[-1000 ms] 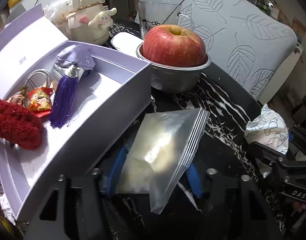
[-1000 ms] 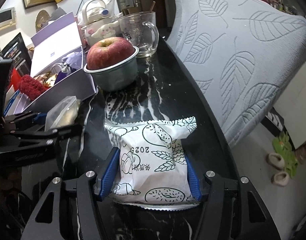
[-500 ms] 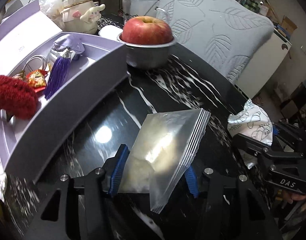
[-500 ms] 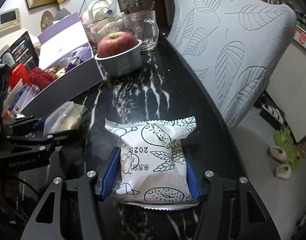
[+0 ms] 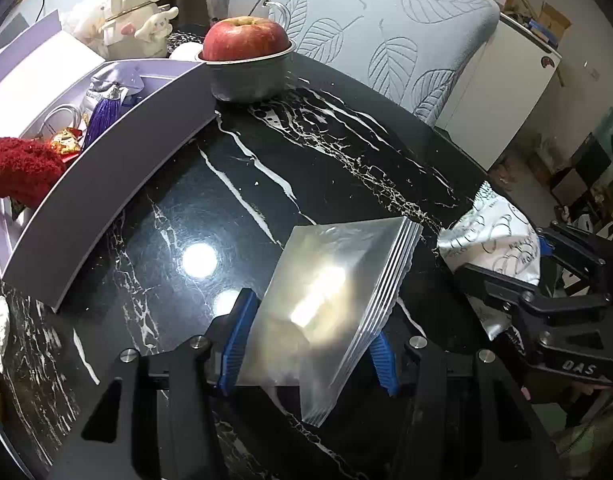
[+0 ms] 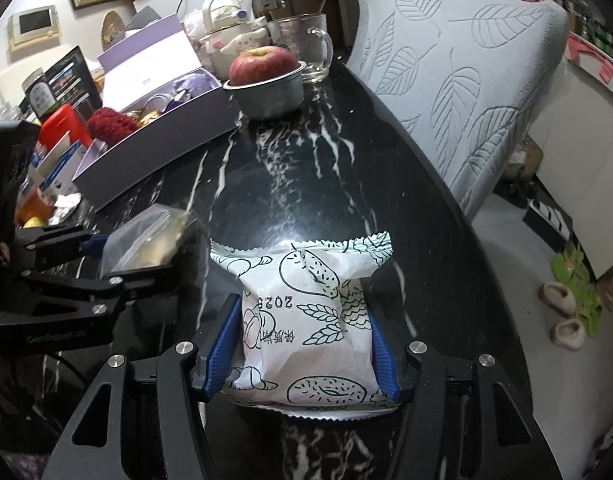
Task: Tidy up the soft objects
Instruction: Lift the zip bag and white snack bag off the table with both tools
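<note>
While my left gripper point(image 5: 308, 346) pinches the clear zip bag point(image 5: 326, 304) and my right gripper point(image 6: 302, 354) clamps the printed snack packet point(image 6: 306, 320), the purple box point(image 5: 118, 168) lies far left over the black table point(image 5: 306, 152), nearer my left.

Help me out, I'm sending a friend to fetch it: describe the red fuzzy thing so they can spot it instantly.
On the black marble table stands an open lavender box beside a metal bowl holding an apple. The red fuzzy thing lies at the box's end farthest from the bowl. It alone is shaggy and deep red, unlike the smooth purple tassel nearby.
</note>
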The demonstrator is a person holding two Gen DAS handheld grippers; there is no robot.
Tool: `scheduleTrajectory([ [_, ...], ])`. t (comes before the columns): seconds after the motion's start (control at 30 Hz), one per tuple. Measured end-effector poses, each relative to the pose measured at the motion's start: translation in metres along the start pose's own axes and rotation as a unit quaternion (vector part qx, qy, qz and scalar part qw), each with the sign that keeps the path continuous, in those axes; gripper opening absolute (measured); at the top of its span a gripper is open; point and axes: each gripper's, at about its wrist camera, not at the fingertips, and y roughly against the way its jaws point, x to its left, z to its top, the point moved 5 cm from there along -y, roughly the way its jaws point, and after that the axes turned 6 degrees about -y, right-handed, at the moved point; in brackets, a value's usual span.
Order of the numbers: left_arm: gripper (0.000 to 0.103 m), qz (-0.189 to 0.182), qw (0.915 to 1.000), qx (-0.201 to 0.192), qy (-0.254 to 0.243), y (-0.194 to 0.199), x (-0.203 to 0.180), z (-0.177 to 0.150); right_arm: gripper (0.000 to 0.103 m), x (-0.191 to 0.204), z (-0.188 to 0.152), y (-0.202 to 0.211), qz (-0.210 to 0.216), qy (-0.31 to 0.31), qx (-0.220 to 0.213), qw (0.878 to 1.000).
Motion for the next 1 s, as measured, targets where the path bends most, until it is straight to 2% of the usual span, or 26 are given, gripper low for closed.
scheduleTrajectory([
  [0.17, 0.057, 0.015, 0.9998, -0.004, -0.010, -0.003, -0.002, 0.002, 0.061, 0.002, -0.004, 0.001, 0.002, 0.000, -0.002, 1.000],
  [0.2, 0.059, 0.020, 0.9997, -0.004, -0.015, -0.004, -0.003, 0.003, 0.064, 0.002, -0.004, 0.001, 0.001, -0.001, -0.003, 1.000],
  [0.3, 0.073, 0.021, 0.9996, -0.007, -0.016, -0.006, -0.003, 0.003, 0.076, 0.004, -0.004, 0.000, 0.004, 0.000, -0.003, 1.000],
  [0.33, 0.074, 0.021, 0.9996, -0.008, -0.017, -0.007, -0.003, 0.003, 0.077, 0.005, -0.005, -0.001, 0.004, 0.002, -0.004, 1.000],
  [0.47, 0.075, 0.022, 0.9994, -0.020, -0.018, -0.006, -0.003, 0.001, 0.078, 0.007, -0.006, -0.003, -0.005, 0.011, -0.012, 1.000],
  [0.5, 0.075, 0.022, 0.9994, -0.022, -0.017, -0.006, -0.002, 0.000, 0.074, 0.007, -0.005, -0.003, -0.008, 0.010, -0.015, 1.000],
  [0.57, 0.067, 0.026, 0.9991, -0.026, -0.021, -0.004, -0.002, -0.001, 0.056, 0.005, -0.004, -0.002, -0.017, 0.009, -0.024, 1.000],
  [0.6, 0.053, 0.023, 0.9991, -0.030, -0.021, -0.003, -0.003, -0.001, 0.054, 0.003, -0.003, -0.002, -0.024, 0.006, -0.030, 0.999],
  [0.73, 0.051, 0.021, 0.9992, -0.029, -0.019, -0.001, -0.002, -0.001, 0.052, -0.005, -0.001, 0.000, -0.013, -0.016, -0.034, 0.999],
  [0.9, 0.050, -0.015, 0.9995, -0.028, 0.001, 0.004, -0.001, -0.003, 0.052, -0.007, -0.002, 0.004, -0.006, -0.026, -0.030, 0.999],
  [1.0, 0.050, -0.013, 0.9993, -0.035, 0.000, 0.009, -0.002, -0.005, 0.052, -0.005, -0.004, 0.006, 0.000, -0.027, -0.028, 0.999],
])
